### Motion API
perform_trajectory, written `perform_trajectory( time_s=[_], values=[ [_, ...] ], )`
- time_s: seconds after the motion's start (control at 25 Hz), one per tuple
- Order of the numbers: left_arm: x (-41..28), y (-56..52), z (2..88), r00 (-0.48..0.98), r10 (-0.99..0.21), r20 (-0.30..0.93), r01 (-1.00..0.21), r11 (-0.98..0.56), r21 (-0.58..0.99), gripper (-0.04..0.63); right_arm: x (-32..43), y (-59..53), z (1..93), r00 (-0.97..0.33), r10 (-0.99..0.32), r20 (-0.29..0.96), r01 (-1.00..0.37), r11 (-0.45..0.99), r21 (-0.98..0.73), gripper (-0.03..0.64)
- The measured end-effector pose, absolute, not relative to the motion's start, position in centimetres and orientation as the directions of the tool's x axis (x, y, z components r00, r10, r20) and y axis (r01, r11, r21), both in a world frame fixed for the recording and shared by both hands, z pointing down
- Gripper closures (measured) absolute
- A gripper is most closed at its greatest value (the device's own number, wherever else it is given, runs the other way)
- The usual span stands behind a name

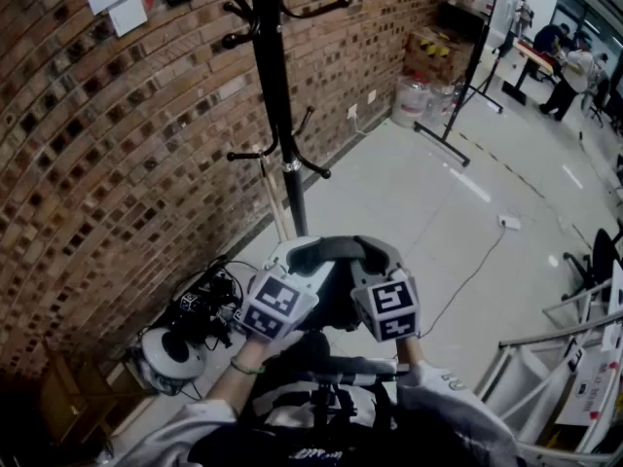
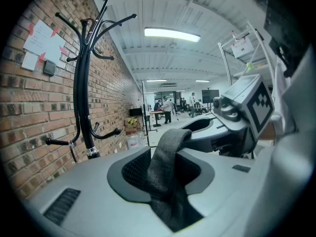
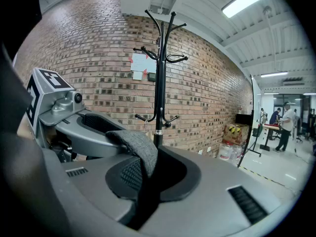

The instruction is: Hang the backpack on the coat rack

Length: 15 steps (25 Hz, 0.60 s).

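Both grippers are up in front of the chest at the lower middle of the head view. The left gripper has its jaws pinched on the grey strap of the backpack, and the right gripper does the same on the other end. The strap arches between them like a little bridge. Each gripper view confirms it: the woven strap is wedged between the left jaws, and the strap runs down between the right jaws. The bag's dark body hangs under the grippers, mostly hidden by them.

The coat rack stands ahead against the brick wall, in the upper left of the head view. Its hooks are bare and well apart from the strap.

So the pickup looks done and the bag is in a two-handed carry. What's left, I'd say, is the approach, lifting the loop over a hook and letting go.
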State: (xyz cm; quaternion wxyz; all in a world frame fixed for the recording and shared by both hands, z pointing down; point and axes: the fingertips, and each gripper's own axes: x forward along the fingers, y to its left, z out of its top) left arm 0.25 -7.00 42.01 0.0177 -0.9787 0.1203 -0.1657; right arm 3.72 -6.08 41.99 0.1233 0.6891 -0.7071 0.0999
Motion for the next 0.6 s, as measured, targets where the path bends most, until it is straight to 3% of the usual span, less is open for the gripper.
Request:
perform_trajectory(
  time_s=[0.6],
  values=[
    [4.8, -16.3, 42.2, 0.924, -0.202, 0.324, -0.196, -0.979, -0.051, 0.465, 8.2, -15.6, 42.4, 0.012, -0.939, 0.345, -0.998, 0.009, 0.058, 0.574]
  ],
)
